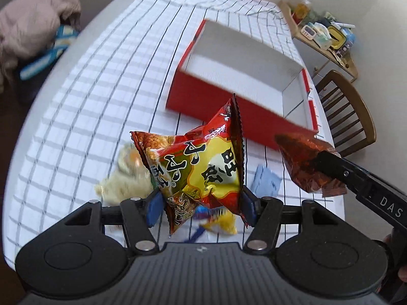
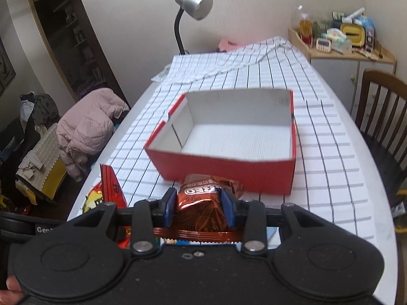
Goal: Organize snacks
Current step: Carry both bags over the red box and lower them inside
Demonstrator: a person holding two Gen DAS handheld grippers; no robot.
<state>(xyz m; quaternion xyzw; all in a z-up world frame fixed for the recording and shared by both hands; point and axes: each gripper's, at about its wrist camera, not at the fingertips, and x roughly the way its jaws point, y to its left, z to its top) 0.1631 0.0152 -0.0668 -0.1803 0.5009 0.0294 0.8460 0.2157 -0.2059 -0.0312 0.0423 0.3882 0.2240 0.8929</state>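
Red snack bag (image 1: pixel 203 167) clamped in left claw (image 1: pixel 201 203)

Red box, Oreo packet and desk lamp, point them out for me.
Red box (image 2: pixel 229 175): right wrist view, near outer wall.
Oreo packet (image 2: pixel 201 190): right wrist view, printed front.
Desk lamp (image 2: pixel 195 5): right wrist view, silver shade.

"OREO" is showing on the brown foil packet (image 2: pixel 203 198); "DAS" is reading on the right gripper's black arm (image 1: pixel 376 193); "Gen" is appearing on the left gripper's body (image 2: pixel 43 228).
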